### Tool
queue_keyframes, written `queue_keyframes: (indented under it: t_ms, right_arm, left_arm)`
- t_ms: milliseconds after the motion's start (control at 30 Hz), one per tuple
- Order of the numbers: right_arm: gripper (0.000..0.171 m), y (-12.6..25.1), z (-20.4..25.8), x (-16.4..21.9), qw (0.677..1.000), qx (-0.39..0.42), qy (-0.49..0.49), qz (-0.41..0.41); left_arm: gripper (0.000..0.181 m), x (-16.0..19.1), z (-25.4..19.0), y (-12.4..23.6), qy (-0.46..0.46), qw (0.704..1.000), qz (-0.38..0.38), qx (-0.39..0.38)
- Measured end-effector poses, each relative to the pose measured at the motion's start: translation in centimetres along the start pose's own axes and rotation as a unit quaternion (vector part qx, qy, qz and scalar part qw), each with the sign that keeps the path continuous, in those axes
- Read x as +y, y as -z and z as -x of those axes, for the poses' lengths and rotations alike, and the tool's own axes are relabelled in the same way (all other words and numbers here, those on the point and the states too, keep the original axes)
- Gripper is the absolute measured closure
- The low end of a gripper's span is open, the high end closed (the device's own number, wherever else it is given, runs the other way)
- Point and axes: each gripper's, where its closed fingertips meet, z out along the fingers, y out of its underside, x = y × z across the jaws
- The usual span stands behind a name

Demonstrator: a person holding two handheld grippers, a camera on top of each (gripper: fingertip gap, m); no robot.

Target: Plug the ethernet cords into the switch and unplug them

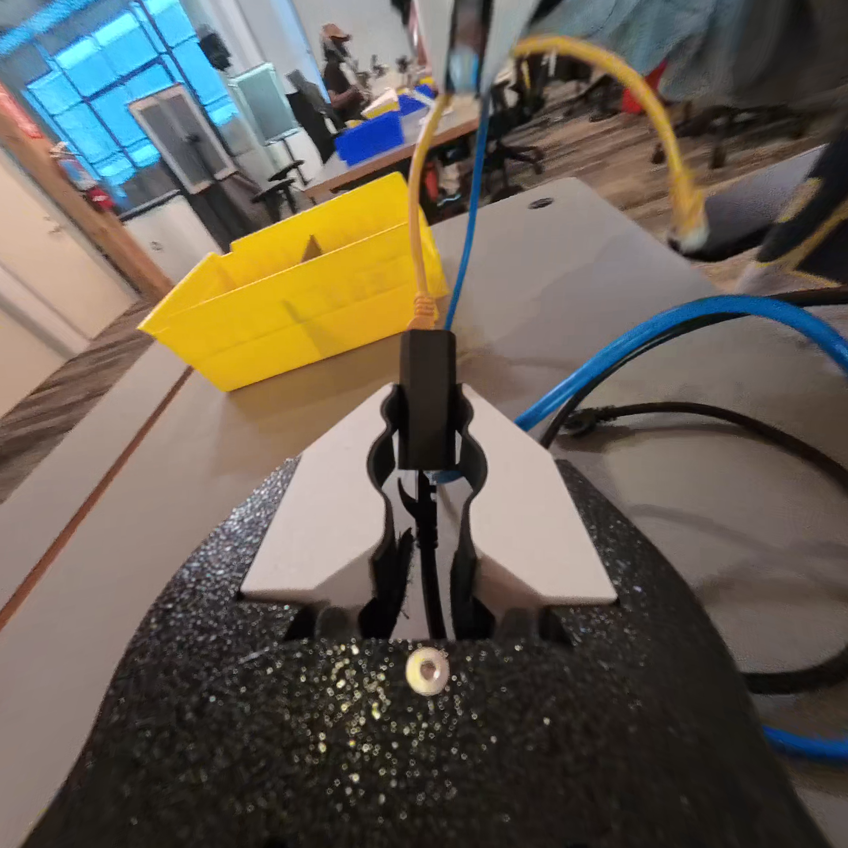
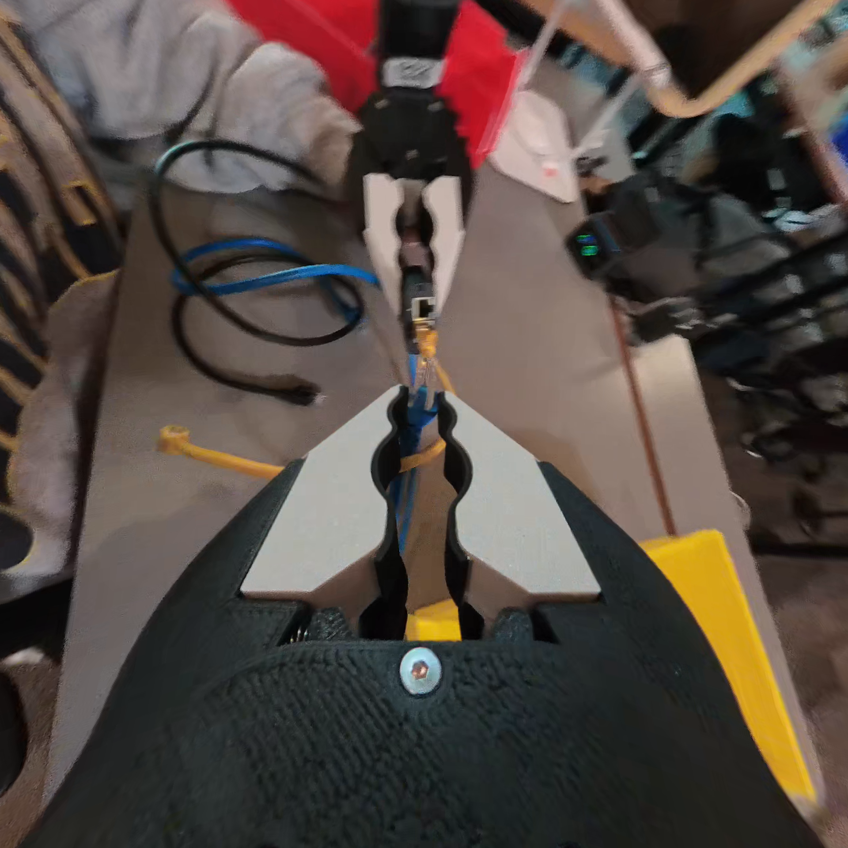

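My left gripper (image 1: 428, 390) is shut on a small black switch (image 1: 428, 362) and holds it above the table. A yellow ethernet cord (image 1: 420, 238) is plugged into the switch's far end; its other plug (image 1: 688, 215) hangs free on the right. My right gripper (image 2: 422, 394) is shut on the plug of a blue ethernet cord (image 2: 415, 426). The clear plug tip (image 2: 424, 374) points at the switch (image 2: 423, 306), just short of its empty port. The yellow plug (image 2: 426, 342) sits in the port below. The right gripper shows blurred at the top of the left wrist view (image 1: 463, 64).
A yellow bin (image 1: 293, 303) stands on the grey table (image 1: 573, 275) at the left. Loops of blue cable (image 1: 688, 330) and black cable (image 1: 734, 426) lie on the right. The bin also shows in the right wrist view (image 2: 734, 642). A person sits far off.
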Motion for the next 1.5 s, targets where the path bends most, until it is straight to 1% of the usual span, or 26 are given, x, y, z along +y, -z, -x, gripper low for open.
queue_keyframes:
  t_ms: [33, 100, 167, 233, 300, 333, 367, 433, 467, 533, 567, 700, 733, 800, 867, 933, 1033, 1133, 1233, 1333, 1433, 1500]
  right_arm:
    - [0.161, 0.9, -1.1, -0.2, 1.0, 0.028, -0.007, -0.005]
    - [0.16, 2.8, -2.9, -0.9, 0.997, 0.069, -0.009, -0.018]
    - [0.16, 4.4, -3.6, -1.6, 0.997, 0.077, -0.009, -0.028]
    - [0.16, 5.4, -3.0, -2.3, 0.998, 0.038, -0.012, -0.045]
    - [0.16, 6.4, -2.1, -3.0, 0.998, -0.006, -0.02, -0.065]
    - [0.16, 7.0, -1.5, -3.7, 0.995, -0.034, -0.032, -0.089]
    - [0.16, 7.5, -1.6, -4.3, 0.992, -0.044, -0.048, -0.112]
    - [0.16, 8.3, -3.2, -5.1, 0.987, -0.01, -0.054, -0.151]
    - [0.16, 8.5, -4.9, -5.1, 0.984, 0.038, -0.064, -0.162]
    - [0.16, 8.7, -8.0, -4.1, 0.977, 0.142, -0.066, -0.146]
    - [0.16, 8.5, -8.4, -3.7, 0.975, 0.164, -0.055, -0.139]
    - [0.16, 6.0, -8.1, -3.0, 0.977, 0.188, -0.026, -0.099]
    - [0.16, 5.4, -7.9, -3.2, 0.976, 0.187, -0.03, -0.107]
    - [0.16, 4.6, -7.2, -4.1, 0.974, 0.165, -0.049, -0.147]
    - [0.16, 4.0, -7.1, -4.5, 0.968, 0.16, -0.073, -0.18]
    - [0.16, 3.2, -7.3, -4.2, 0.964, 0.169, -0.084, -0.186]
    - [0.16, 2.4, -7.6, -3.6, 0.962, 0.198, -0.068, -0.176]
    - [0.16, 1.7, -6.5, -4.0, 0.965, 0.177, -0.065, -0.182]
    - [0.16, 0.4, -5.2, -3.5, 0.975, 0.169, -0.021, -0.14]
    - [0.16, -2.1, -2.3, -2.5, 0.985, 0.144, 0.075, -0.063]
    - [0.16, -4.9, 1.7, -1.9, 0.976, 0.107, 0.191, 0.004]
    - [0.16, -6.6, 4.2, -0.1, 0.962, 0.068, 0.255, 0.074]
  left_arm:
    - [0.159, 0.3, 0.4, 0.1, -0.002, 1.0, -0.002, -0.017]
    - [0.16, 0.5, 1.8, 0.6, 0.006, 0.998, -0.016, -0.061]
    - [0.16, -0.2, 3.3, 1.6, 0.026, 0.992, -0.055, -0.108]
    - [0.16, -0.9, 4.8, 2.8, 0.055, 0.983, -0.091, -0.148]
    - [0.16, -0.7, 6.3, 3.9, 0.069, 0.973, -0.1, -0.196]
    - [0.16, -0.5, 6.5, 4.2, 0.072, 0.972, -0.098, -0.203]
    - [0.16, -0.3, 6.5, 4.1, 0.076, 0.973, -0.093, -0.197]
    - [0.16, -0.4, 6.3, 3.8, 0.071, 0.974, -0.092, -0.193]
    - [0.16, -0.8, 5.5, 3.4, 0.069, 0.979, -0.098, -0.164]
    - [0.16, -1.6, 4.2, 3.0, 0.089, 0.981, -0.132, -0.108]
    - [0.16, -1.9, 4.0, 3.0, 0.1, 0.979, -0.147, -0.1]
    - [0.16, -2.3, 4.3, 3.5, 0.116, 0.975, -0.164, -0.098]
    - [0.16, -2.1, 4.6, 3.5, 0.118, 0.974, -0.16, -0.107]
    - [0.16, -1.4, 5.1, 3.4, 0.115, 0.976, -0.135, -0.124]
    - [0.16, -1.5, 4.6, 3.2, 0.119, 0.978, -0.135, -0.104]
    - [0.16, -2.0, 3.7, 2.9, 0.129, 0.978, -0.146, -0.07]
    - [0.16, -1.5, 3.2, 2.4, 0.138, 0.981, -0.129, -0.052]
    - [0.16, -0.7, 4.4, 2.3, 0.148, 0.979, -0.1, -0.094]
    - [0.16, -0.4, 5.6, 2.8, 0.15, 0.973, -0.098, -0.144]
    - [0.16, -0.7, 6.7, 3.8, 0.161, 0.963, -0.118, -0.182]
    - [0.16, -1.3, 7.9, 5.3, 0.178, 0.947, -0.154, -0.219]
    - [0.16, -1.7, 8.4, 6.2, 0.163, 0.942, -0.166, -0.243]
